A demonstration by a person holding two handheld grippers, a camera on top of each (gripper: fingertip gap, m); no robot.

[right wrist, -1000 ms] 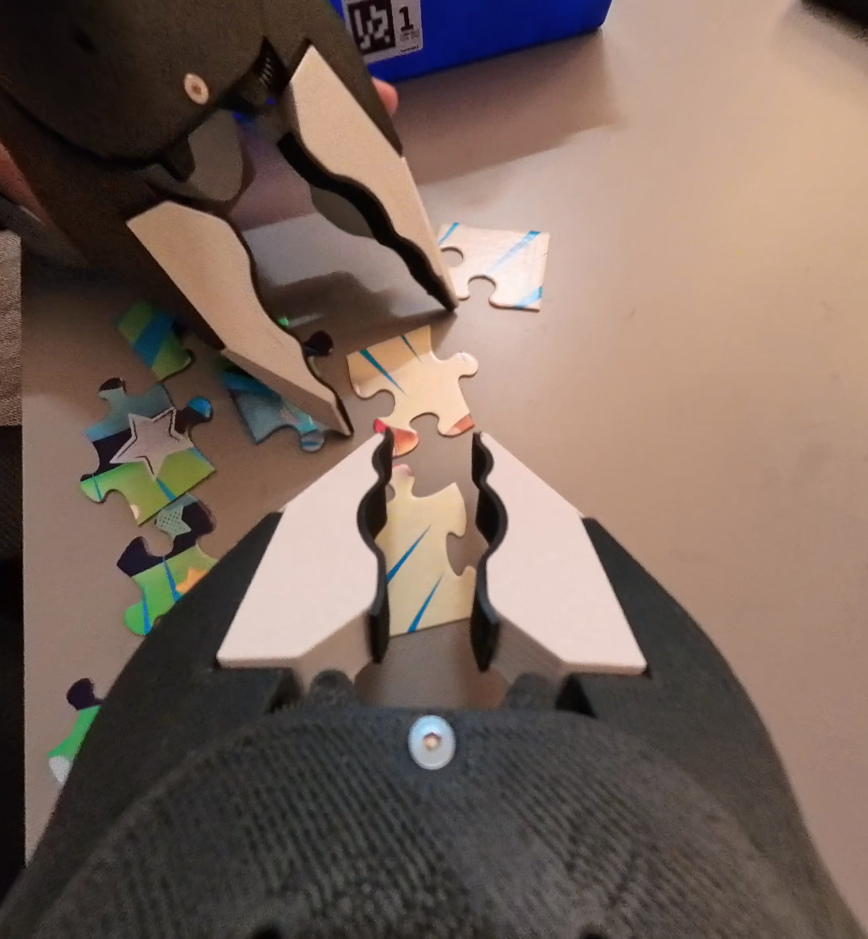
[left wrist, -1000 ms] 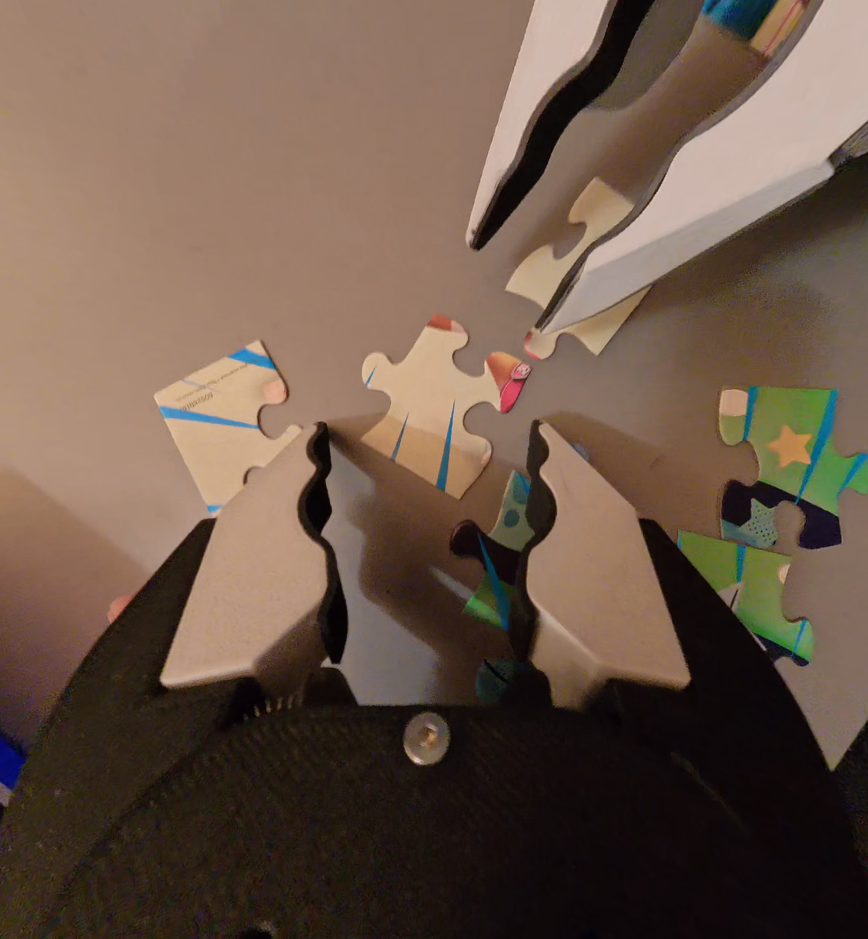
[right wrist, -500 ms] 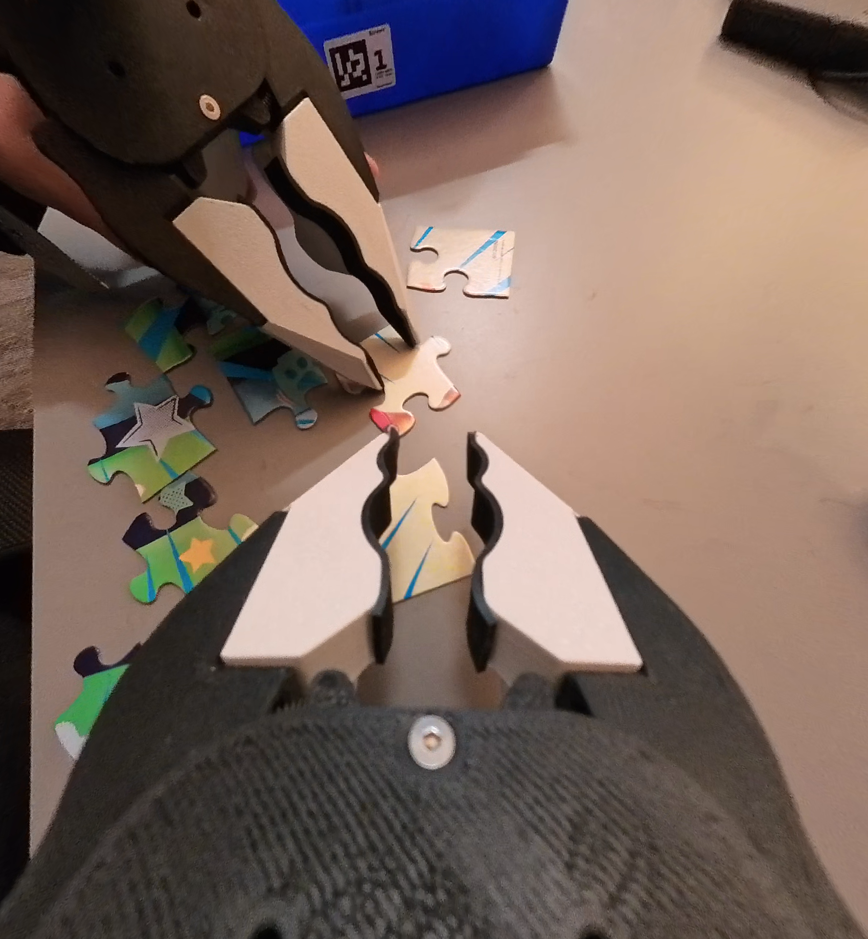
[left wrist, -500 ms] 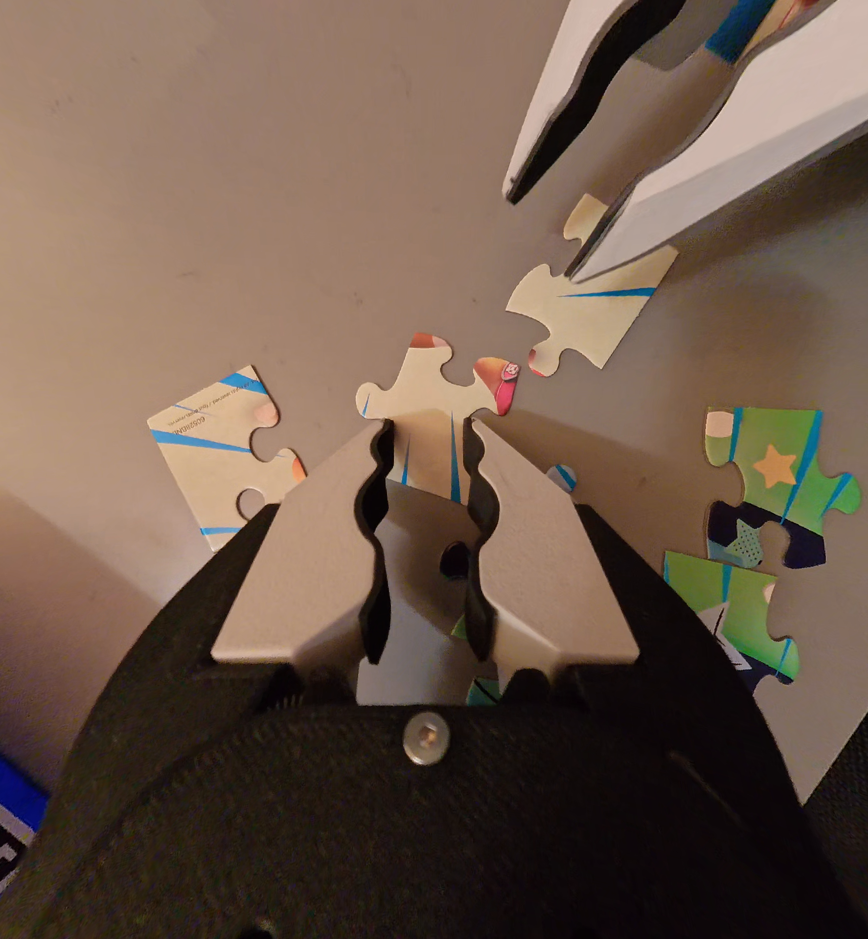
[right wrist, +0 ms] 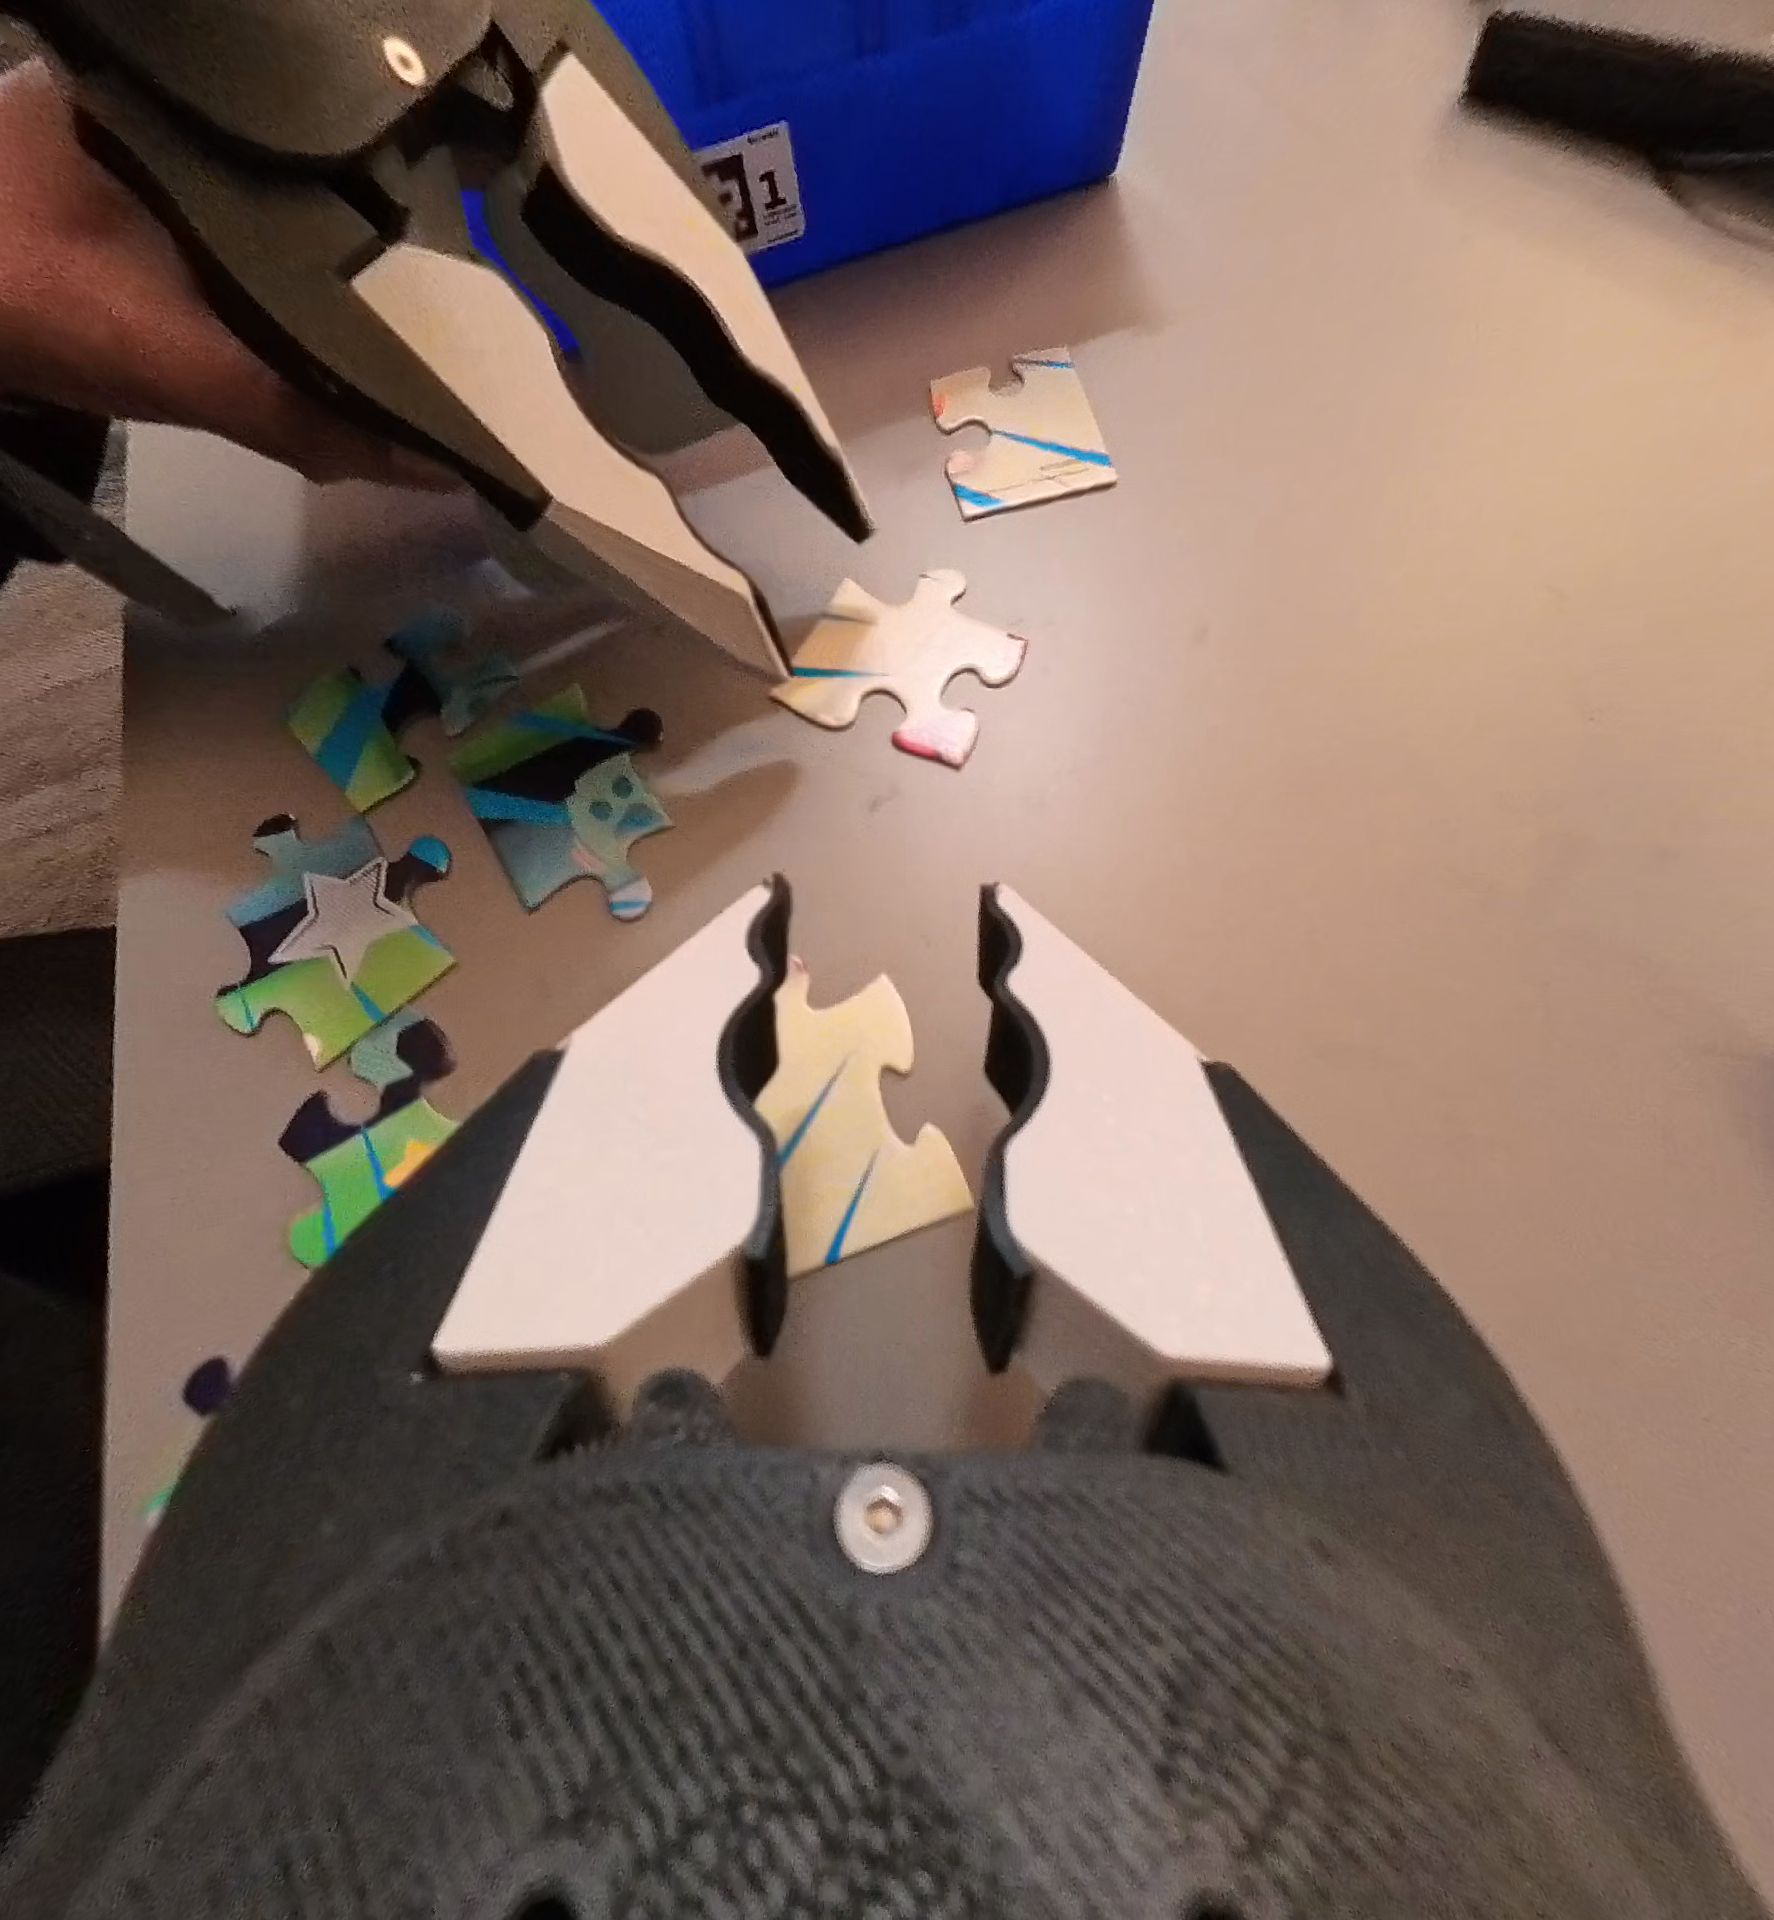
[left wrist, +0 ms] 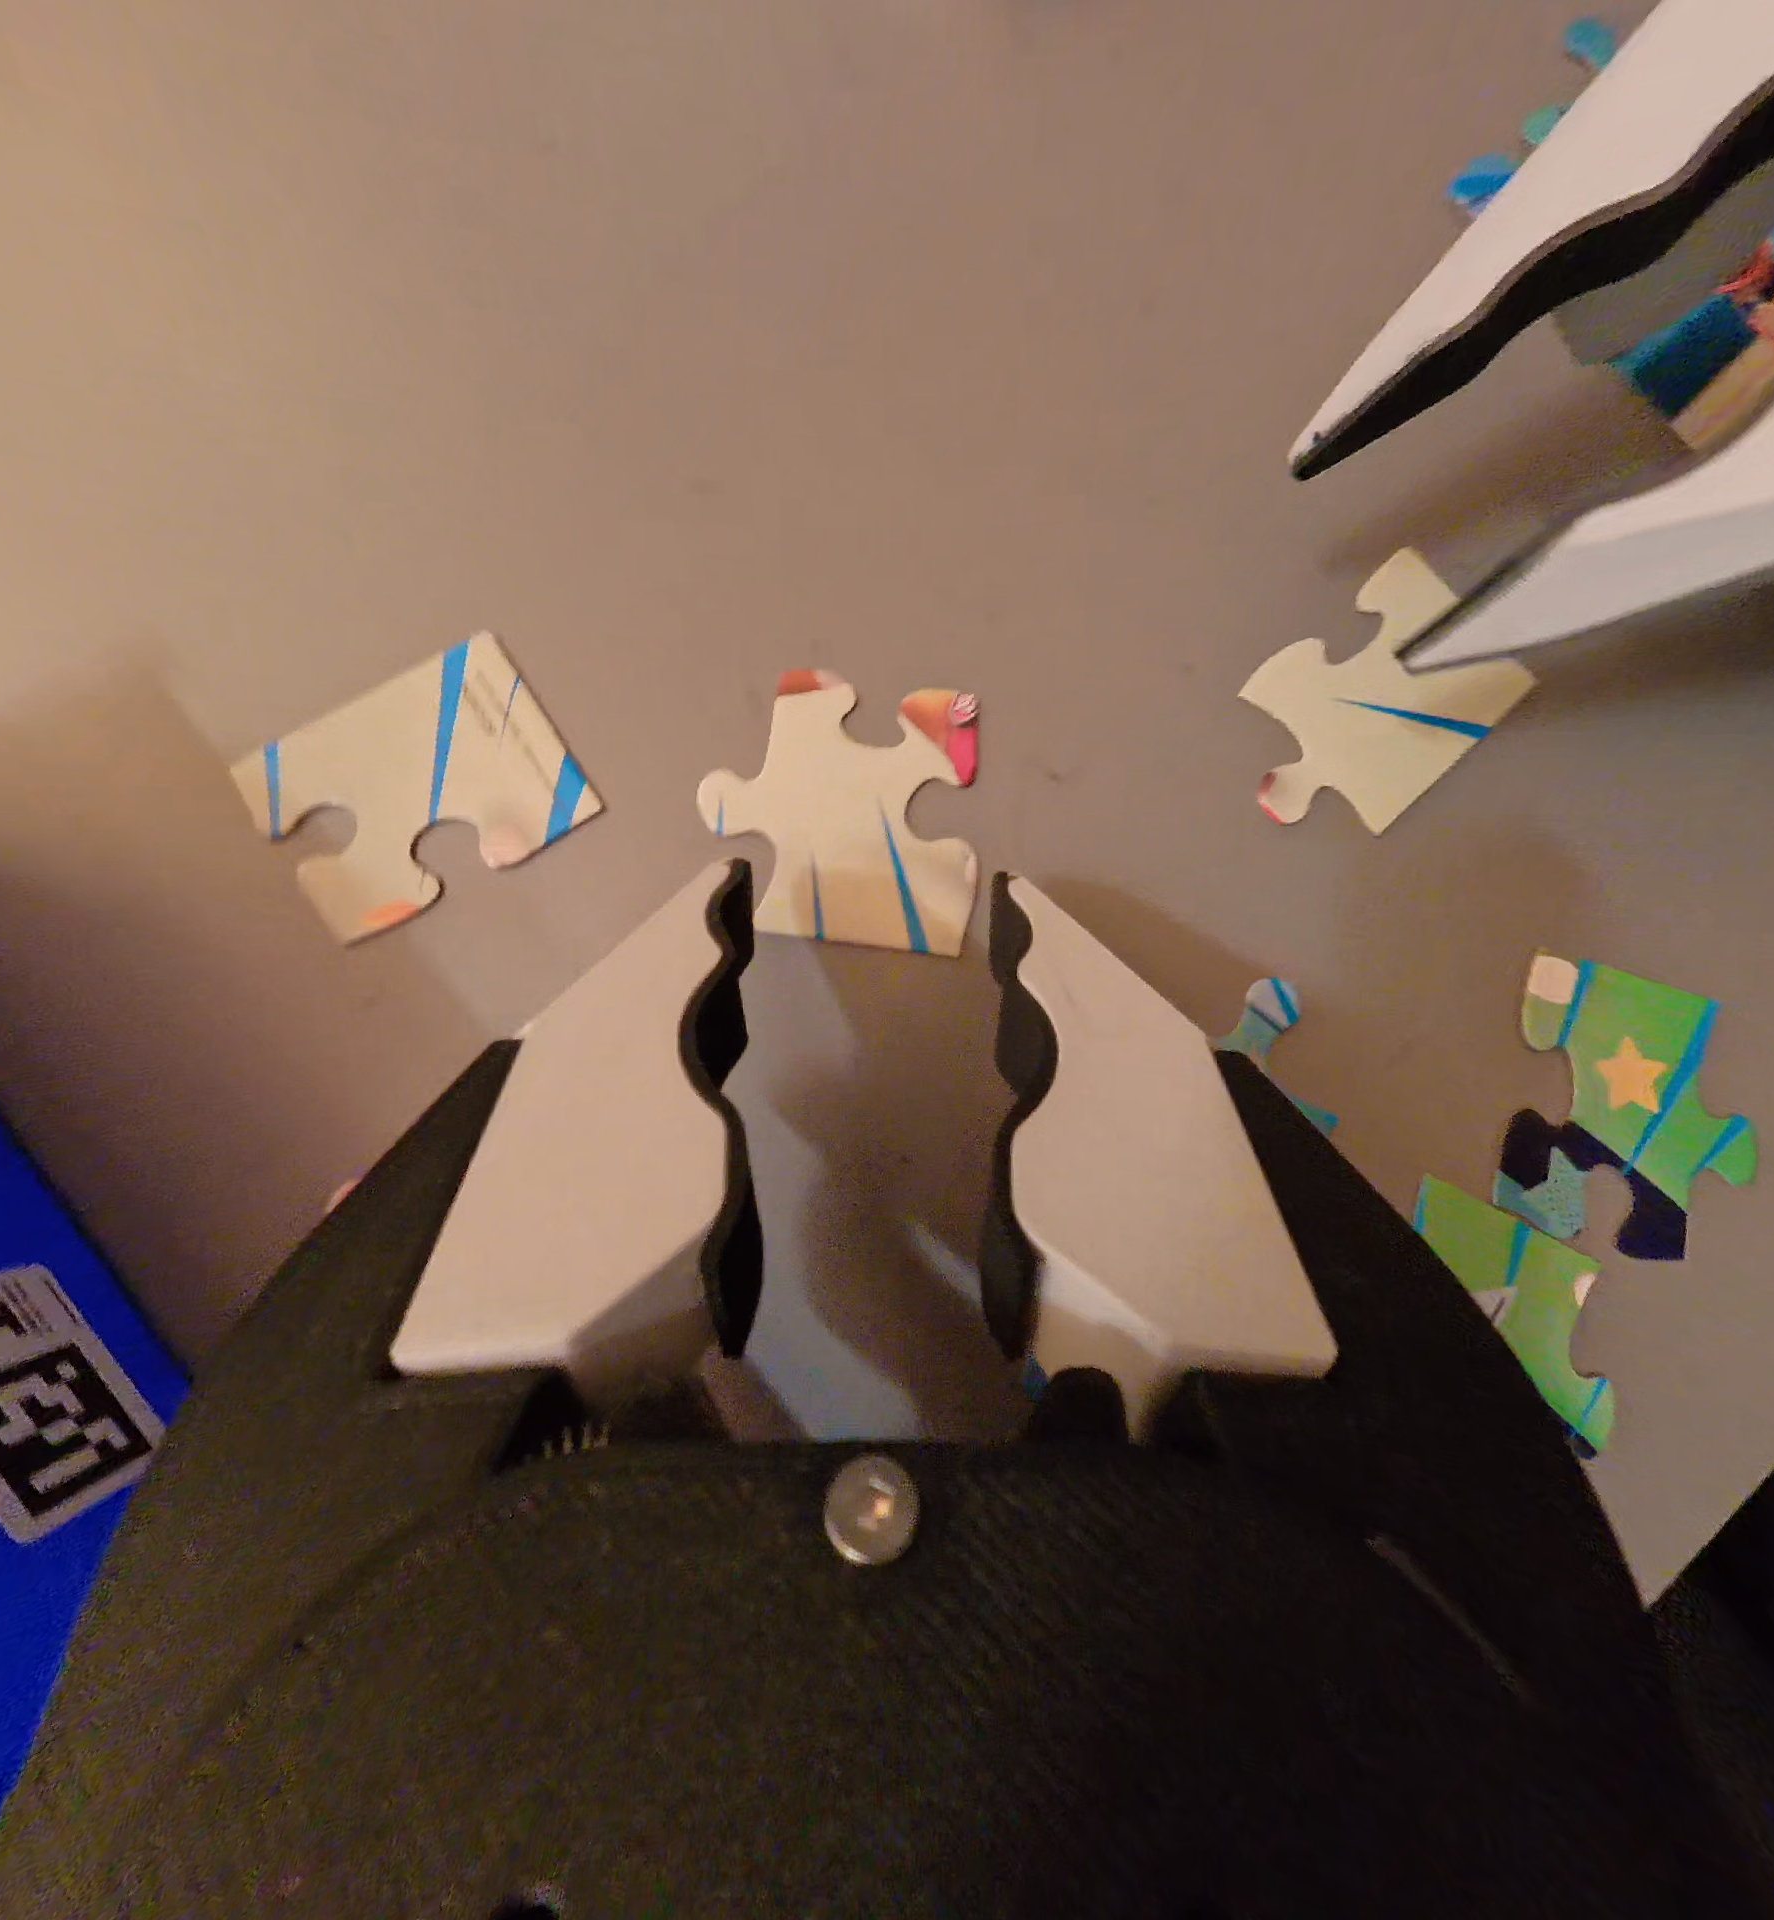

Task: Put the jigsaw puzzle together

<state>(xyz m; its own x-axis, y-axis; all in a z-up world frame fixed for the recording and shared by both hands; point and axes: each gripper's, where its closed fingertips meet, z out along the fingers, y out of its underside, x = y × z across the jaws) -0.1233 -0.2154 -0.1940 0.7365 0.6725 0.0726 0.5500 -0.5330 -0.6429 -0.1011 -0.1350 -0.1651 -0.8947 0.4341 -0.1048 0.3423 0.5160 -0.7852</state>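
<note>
Two cream jigsaw pieces with blue streaks lie flat on the grey worktop, well apart. The middle piece [left wrist: 841, 831] sits just beyond the tips of the left gripper [left wrist: 867, 883]; its jaws stand moderately apart with nothing between them – in the right wrist view one fingertip [right wrist: 774, 665] is seen at that piece's edge, though contact cannot be told. The second piece [right wrist: 852, 1122] is seen through the gap of the right gripper [right wrist: 881, 899], whose jaws stand a moderate way apart; one edge is hidden behind the left pad, a clear gap shows on the other side, so it is not gripped. In the left wrist view the same piece [left wrist: 1382, 717] lies flat under a right fingertip.

A cream corner piece [left wrist: 415, 779] lies further out – toward the blue bin [right wrist: 914, 114] at the worktop's far edge. Green and blue pieces [right wrist: 343, 935] are scattered along the side edge by the left gripper, some touching, likely a sorted-off colour group. A hand [right wrist: 83, 301] is seen behind the left gripper.
</note>
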